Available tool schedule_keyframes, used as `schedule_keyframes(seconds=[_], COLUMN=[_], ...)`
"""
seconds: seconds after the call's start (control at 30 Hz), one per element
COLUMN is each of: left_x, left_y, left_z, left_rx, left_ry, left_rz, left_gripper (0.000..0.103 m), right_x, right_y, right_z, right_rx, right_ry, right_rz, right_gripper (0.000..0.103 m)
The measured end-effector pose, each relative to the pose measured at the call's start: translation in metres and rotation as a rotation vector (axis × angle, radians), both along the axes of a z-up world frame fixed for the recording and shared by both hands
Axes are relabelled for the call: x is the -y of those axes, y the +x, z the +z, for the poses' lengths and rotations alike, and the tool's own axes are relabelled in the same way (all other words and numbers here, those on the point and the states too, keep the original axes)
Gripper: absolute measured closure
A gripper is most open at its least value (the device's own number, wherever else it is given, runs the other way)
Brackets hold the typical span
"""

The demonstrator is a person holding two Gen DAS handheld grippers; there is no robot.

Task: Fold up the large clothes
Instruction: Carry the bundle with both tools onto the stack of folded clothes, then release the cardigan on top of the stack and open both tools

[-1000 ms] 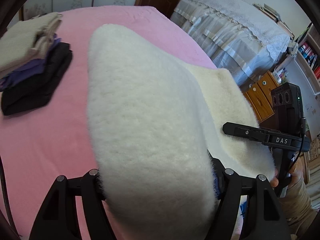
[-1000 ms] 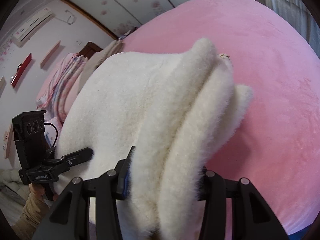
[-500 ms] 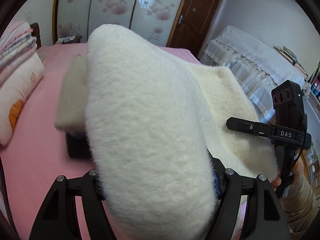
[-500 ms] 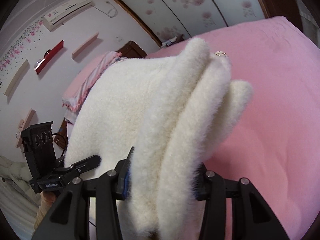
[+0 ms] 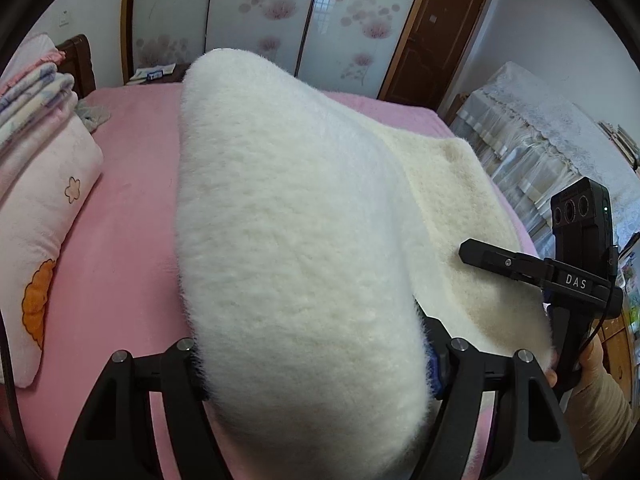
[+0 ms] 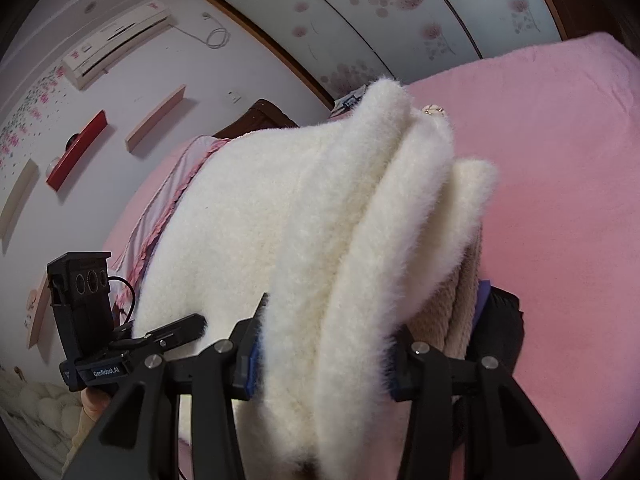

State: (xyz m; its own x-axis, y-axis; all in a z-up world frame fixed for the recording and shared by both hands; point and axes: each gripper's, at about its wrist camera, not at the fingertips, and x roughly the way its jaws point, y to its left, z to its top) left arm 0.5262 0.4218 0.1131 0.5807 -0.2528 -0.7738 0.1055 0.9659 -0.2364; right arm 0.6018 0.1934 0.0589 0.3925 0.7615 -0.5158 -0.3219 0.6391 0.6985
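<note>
Since the earlier frames we have carried the thick, folded, cream-white fleece garment (image 5: 296, 240) up the pink bed (image 5: 132, 220); the stack of folded clothes (image 6: 460, 304), beige over black, that lay ahead of us now sits just under the garment, and the pink flowered pillow (image 5: 44, 220) has come into view at the bed's head end. Our left gripper (image 5: 316, 364) points steeply down at the bed and clamps one end of the bundle. Our right gripper (image 6: 324, 356) tilts less steeply and clamps the layered other end, so the garment hangs above the bed.
</note>
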Motion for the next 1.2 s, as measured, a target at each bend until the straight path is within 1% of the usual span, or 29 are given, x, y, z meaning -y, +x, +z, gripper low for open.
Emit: schedule_keyframes(seconds=[0.07,0.1,0.17,0.2,0.23,0.3,0.37,0.43,0.5,0.6,0.63,0.7,0.77,0.97,1.03,1.1,1.2], left_x=[-0.010,-0.020,-0.038,-0.048,-0.050,-0.058,-0.066,-0.078,-0.080,-0.080,-0.078,-0.072,-0.066,-0.048,-0.038,-0.027,-0.011], left_y=[0.010,0.012,0.013,0.014,0.016,0.016,0.015,0.020,0.017,0.015,0.016,0.012,0.007,-0.010,-0.017,-0.024,-0.037], left_z=[-0.015,-0.023,-0.034,-0.041,-0.049,-0.063,-0.079,-0.093,-0.102,-0.104,-0.103,-0.097,-0.088,-0.064,-0.056,-0.049,-0.038], left_rx=[-0.015,-0.011,-0.002,0.002,0.002,0.015,0.032,0.051,0.062,0.076,0.080,0.093,0.126,0.183,0.199,0.216,0.246], left_ry=[-0.007,-0.026,-0.080,-0.120,-0.145,-0.163,-0.195,-0.240,-0.265,-0.249,-0.234,-0.186,-0.144,-0.075,-0.032,0.008,0.045], left_rz=[-0.020,-0.031,-0.040,-0.039,-0.037,-0.046,-0.050,-0.050,-0.048,-0.047,-0.040,-0.014,0.014,0.090,0.105,0.121,0.154], left_gripper=[0.030,0.029,0.027,0.025,0.024,0.021,0.019,0.016,0.014,0.011,0.010,0.002,0.001,0.001,0.001,0.001,0.001], right_x=[-0.009,-0.011,-0.017,-0.019,-0.021,-0.025,-0.029,-0.029,-0.028,-0.022,-0.024,-0.026,-0.025,-0.011,-0.007,-0.003,0.004], right_y=[0.013,0.016,0.021,0.022,0.024,0.026,0.026,0.027,0.028,0.021,0.021,0.018,0.013,-0.002,-0.008,-0.014,-0.028], right_z=[-0.020,-0.028,-0.037,-0.040,-0.043,-0.053,-0.061,-0.068,-0.070,-0.067,-0.060,-0.047,-0.034,-0.011,-0.009,-0.007,-0.005], right_rx=[-0.035,-0.042,-0.033,-0.025,-0.022,-0.027,-0.023,-0.026,-0.022,0.005,0.018,0.053,0.094,0.171,0.181,0.186,0.205], right_ry=[0.013,0.027,0.022,0.018,0.014,0.004,-0.007,-0.003,-0.005,-0.068,-0.098,-0.158,-0.211,-0.247,-0.265,-0.261,-0.265], right_rz=[-0.009,-0.014,-0.014,-0.017,-0.019,-0.018,-0.014,-0.012,-0.015,-0.013,-0.015,-0.014,-0.014,0.007,0.008,0.010,0.015], right_gripper=[0.058,0.058,0.058,0.056,0.053,0.049,0.047,0.038,0.032,0.021,0.021,0.021,0.021,0.021,0.021,0.021,0.021])
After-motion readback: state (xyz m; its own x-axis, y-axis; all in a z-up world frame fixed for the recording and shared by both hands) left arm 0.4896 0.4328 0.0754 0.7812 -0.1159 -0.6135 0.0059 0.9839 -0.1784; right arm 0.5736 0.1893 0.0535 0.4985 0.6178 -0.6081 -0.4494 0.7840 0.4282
